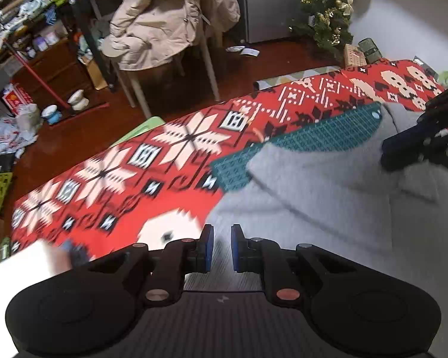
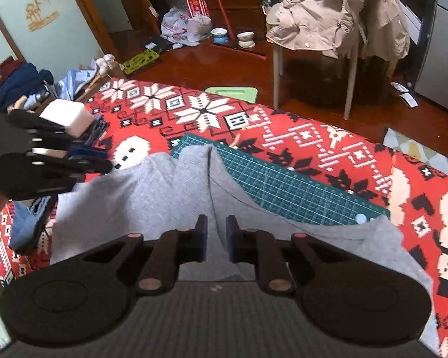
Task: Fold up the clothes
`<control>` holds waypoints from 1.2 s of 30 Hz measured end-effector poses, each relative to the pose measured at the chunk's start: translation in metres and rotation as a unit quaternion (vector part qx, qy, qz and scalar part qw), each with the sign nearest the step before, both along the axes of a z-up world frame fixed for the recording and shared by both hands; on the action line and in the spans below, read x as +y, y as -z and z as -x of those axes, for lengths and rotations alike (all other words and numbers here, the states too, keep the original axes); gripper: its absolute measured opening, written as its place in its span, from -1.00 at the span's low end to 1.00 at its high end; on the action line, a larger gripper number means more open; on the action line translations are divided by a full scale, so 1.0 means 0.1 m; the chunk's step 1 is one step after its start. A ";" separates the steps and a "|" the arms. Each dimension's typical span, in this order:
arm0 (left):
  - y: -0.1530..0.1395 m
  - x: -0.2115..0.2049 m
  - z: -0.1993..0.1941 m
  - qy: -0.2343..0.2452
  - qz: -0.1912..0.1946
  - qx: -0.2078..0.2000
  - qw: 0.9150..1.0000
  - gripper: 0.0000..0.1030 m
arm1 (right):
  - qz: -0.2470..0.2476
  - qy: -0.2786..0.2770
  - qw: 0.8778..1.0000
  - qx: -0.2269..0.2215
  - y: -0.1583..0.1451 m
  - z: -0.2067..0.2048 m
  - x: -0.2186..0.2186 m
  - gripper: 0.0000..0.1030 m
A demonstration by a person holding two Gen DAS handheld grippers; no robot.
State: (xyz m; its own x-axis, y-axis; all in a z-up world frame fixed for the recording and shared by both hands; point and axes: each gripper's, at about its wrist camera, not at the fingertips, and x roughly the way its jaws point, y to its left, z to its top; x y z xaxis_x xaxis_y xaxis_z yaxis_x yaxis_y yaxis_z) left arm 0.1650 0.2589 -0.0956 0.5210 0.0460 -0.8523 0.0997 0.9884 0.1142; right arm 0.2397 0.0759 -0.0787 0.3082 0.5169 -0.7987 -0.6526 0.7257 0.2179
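Grey garment (image 2: 170, 197) on red patterned blanket (image 2: 328, 140), cluttered room.

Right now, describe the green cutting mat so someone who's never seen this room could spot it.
Find the red patterned blanket with white snowflakes. On it lies a grey garment, and the green cutting mat sticks out from under that. It is the only flat teal sheet with a printed grid.
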 end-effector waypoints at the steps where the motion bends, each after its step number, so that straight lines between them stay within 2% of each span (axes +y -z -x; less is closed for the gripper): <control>1: 0.04 0.00 -0.07 -0.001 0.003 0.005 1.000 -0.77 | -0.006 -0.003 1.000 -0.005 0.01 -0.01 0.03 -0.66; 4: 0.12 0.02 -0.21 -0.003 0.009 0.016 1.000 -0.76 | -0.019 -0.013 0.999 -0.023 0.05 -0.19 0.27 -0.57; 7: 0.14 0.04 -0.26 0.002 0.013 0.022 1.000 -0.76 | -0.020 -0.032 0.999 -0.027 0.13 -0.43 0.52 -0.37; 12: 0.20 0.09 -0.25 0.014 0.022 0.031 0.999 -0.77 | -0.002 -0.063 0.998 -0.010 0.34 -0.76 0.83 -0.35; 15: 0.23 0.12 -0.25 0.019 0.042 0.034 0.998 -0.77 | 0.012 -0.083 0.996 0.008 0.45 -0.81 0.90 -0.35; 16: 0.24 0.13 -0.26 0.023 0.047 0.035 0.998 -0.77 | 0.016 -0.091 0.996 0.014 0.48 -0.81 0.92 -0.42; 17: 0.25 0.14 -0.26 0.026 0.051 0.035 0.998 -0.77 | 0.020 -0.098 0.995 0.019 0.50 -0.82 0.94 -0.77; 18: 0.26 0.14 -0.27 0.028 0.051 0.036 0.998 -0.76 | 0.023 -0.105 0.994 0.023 0.53 -0.82 0.95 -0.86; 21: 0.28 0.17 -0.28 0.030 0.051 0.035 0.998 -0.76 | 0.025 -0.092 0.995 -0.021 0.46 -0.80 0.96 -0.88; 26: 0.28 0.17 -0.32 0.032 0.041 0.038 0.998 -0.75 | 0.033 -0.081 0.996 -0.024 0.57 -0.84 0.98 -0.87; 29: 0.26 0.15 -0.33 0.030 0.029 0.043 0.998 -0.76 | 0.030 -0.075 0.996 -0.024 0.59 -0.84 0.96 -0.72; 30: 0.25 0.15 -0.33 0.027 0.028 0.044 0.998 -0.76 | 0.027 -0.070 0.997 -0.020 0.58 -0.85 0.96 -0.62; 31: 0.24 0.15 -0.34 0.025 0.028 0.045 0.998 -0.76 | 0.020 -0.065 0.997 -0.019 0.55 -0.86 0.94 -0.41; 36: 0.14 0.10 -0.35 0.025 0.026 0.035 0.999 -0.76 | -0.024 -0.025 0.999 -0.024 0.26 -0.82 0.67 -0.22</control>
